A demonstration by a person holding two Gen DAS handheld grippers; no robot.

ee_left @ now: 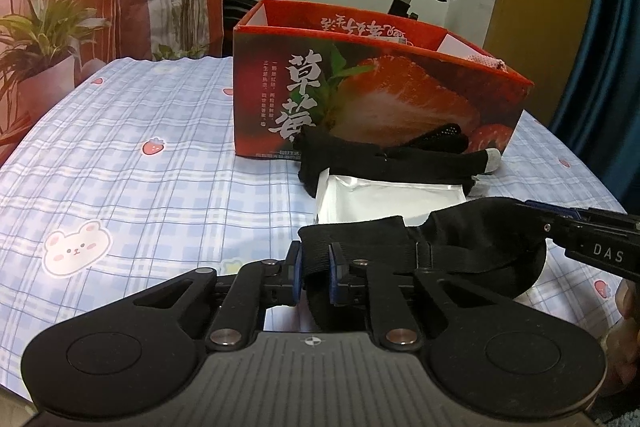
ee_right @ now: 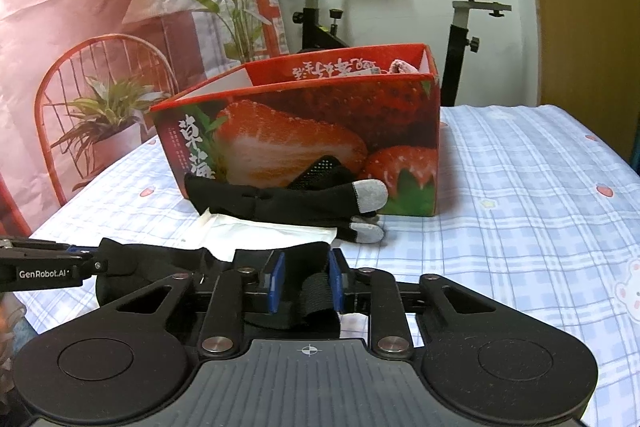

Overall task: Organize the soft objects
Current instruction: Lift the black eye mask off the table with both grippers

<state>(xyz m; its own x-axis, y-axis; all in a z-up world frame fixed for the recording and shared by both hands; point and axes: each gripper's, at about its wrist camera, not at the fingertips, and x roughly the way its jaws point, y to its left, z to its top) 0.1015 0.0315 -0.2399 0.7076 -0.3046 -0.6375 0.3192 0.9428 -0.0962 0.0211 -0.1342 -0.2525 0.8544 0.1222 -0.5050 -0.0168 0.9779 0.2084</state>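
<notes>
A black sock (ee_left: 480,239) lies stretched between both grippers just above the checked tablecloth. My left gripper (ee_left: 316,261) is shut on its ribbed cuff. My right gripper (ee_left: 534,213) comes in from the right and pinches the other end. In the right wrist view my right gripper (ee_right: 306,283) has a fold of the sock (ee_right: 308,251) between its blue pads, and the left gripper (ee_right: 94,257) holds on from the left. Beyond the sock, black gloves with grey fingertips (ee_left: 384,163) (ee_right: 288,203) lie on a white packet (ee_left: 384,199) (ee_right: 264,233).
A red strawberry-printed box (ee_left: 400,91) (ee_right: 304,131) stands open behind the gloves, with something pink (ee_left: 486,61) at its far end. The tablecloth (ee_left: 140,167) stretches to the left. An exercise bike (ee_right: 320,15) and a printed backdrop stand behind the table.
</notes>
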